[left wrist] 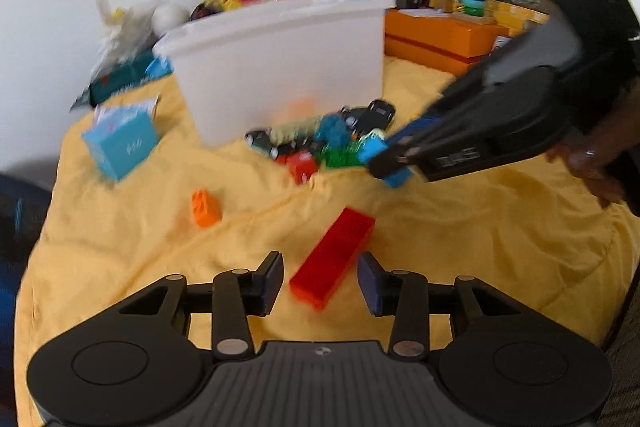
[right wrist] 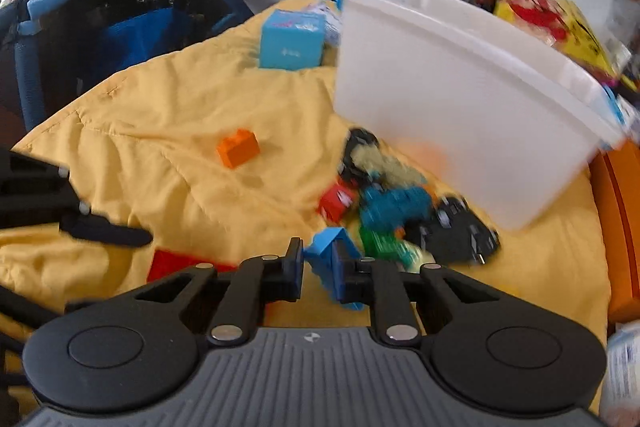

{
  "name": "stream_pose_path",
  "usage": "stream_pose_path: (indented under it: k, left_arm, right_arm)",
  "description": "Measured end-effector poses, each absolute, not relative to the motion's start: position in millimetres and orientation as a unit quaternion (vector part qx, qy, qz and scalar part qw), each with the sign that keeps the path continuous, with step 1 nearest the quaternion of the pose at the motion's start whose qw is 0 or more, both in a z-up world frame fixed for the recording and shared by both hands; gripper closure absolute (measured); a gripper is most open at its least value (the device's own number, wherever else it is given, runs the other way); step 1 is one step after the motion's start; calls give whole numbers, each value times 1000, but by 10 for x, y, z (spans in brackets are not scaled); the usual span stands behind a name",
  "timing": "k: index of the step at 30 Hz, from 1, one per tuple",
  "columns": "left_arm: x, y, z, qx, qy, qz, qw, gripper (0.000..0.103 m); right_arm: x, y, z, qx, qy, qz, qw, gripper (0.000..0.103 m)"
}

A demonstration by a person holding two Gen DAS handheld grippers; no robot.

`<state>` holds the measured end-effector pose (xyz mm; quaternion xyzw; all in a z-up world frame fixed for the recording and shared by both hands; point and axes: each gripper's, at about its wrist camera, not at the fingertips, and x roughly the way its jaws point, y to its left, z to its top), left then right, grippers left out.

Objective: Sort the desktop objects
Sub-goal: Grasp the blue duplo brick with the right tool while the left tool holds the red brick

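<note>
My left gripper (left wrist: 320, 267) stands open just above the yellow cloth (left wrist: 460, 247). A long red brick (left wrist: 336, 251) lies slanted between its fingers, clear of both pads. In the right wrist view the red brick (right wrist: 172, 263) shows at the lower left, beside the left gripper's dark fingers (right wrist: 108, 233). My right gripper (right wrist: 318, 267) is shut on a blue brick (right wrist: 324, 259). In the left wrist view the right gripper (left wrist: 390, 163) reaches in from the right, holding the blue brick (left wrist: 396, 178) by the toy pile (left wrist: 320, 143). A small orange brick (left wrist: 205, 207) lies alone on the cloth.
A tall white tub (left wrist: 280, 67) stands behind the pile of toy cars and bricks (right wrist: 392, 207). A light blue box (left wrist: 120, 143) sits at the left, orange boxes (left wrist: 440, 39) and stacked clutter at the back right. A dark blue bag (right wrist: 120, 27) borders the cloth's far edge.
</note>
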<state>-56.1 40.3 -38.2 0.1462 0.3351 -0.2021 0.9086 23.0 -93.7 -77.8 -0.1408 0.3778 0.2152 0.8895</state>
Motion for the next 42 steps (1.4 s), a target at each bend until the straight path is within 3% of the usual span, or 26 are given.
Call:
stream_pose_path:
  k: [7, 12, 16, 18, 20, 22, 28, 32, 35, 38, 40, 42]
  left_arm:
    - [-476, 188, -429, 181, 332, -242, 894, 56]
    - [-617, -23, -523, 283, 289, -266, 875, 57]
    - [-472, -23, -681, 296, 313, -262, 863, 57]
    - [-372, 31, -652, 283, 330, -244, 867, 70]
    - [-297, 112, -615, 260, 340, -236, 873, 80]
    - [-189, 236, -560, 207, 362, -232, 879, 80]
    - [172, 815, -557, -47, 437, -197, 877, 80]
    - [231, 1139, -665, -184, 461, -185, 848, 81]
    - [184, 1094, -619, -217, 460, -212, 835, 87]
    - [193, 990, -649, -281, 460, -253, 804, 85]
    - [190, 903, -743, -281, 475, -259, 793, 85]
    - [154, 854, -760, -239, 479, -241, 810, 92]
  right_arm:
    - [9, -1646, -788, 53, 375, 207, 902, 87]
    - [-27, -1902, -845, 219, 370, 258, 865, 87]
    - [21, -2008, -1028, 302, 379, 271, 832, 87]
    - [35, -2104, -1136, 317, 394, 254, 824, 86]
    - [-3, -2171, -1120, 297, 395, 242, 835, 83]
    - [-60, -2182, -1011, 247, 391, 225, 858, 74]
    - [-126, -2032, -906, 45, 416, 157, 894, 73]
    - [-232, -1964, -903, -45, 408, 147, 900, 65]
    - [-278, -1903, -819, -85, 387, 155, 905, 59]
    - [-224, -1829, -787, -101, 376, 155, 908, 57]
    - [-191, -1810, -788, -89, 376, 161, 908, 57]
    - [-169, -1781, -797, -79, 379, 168, 906, 57]
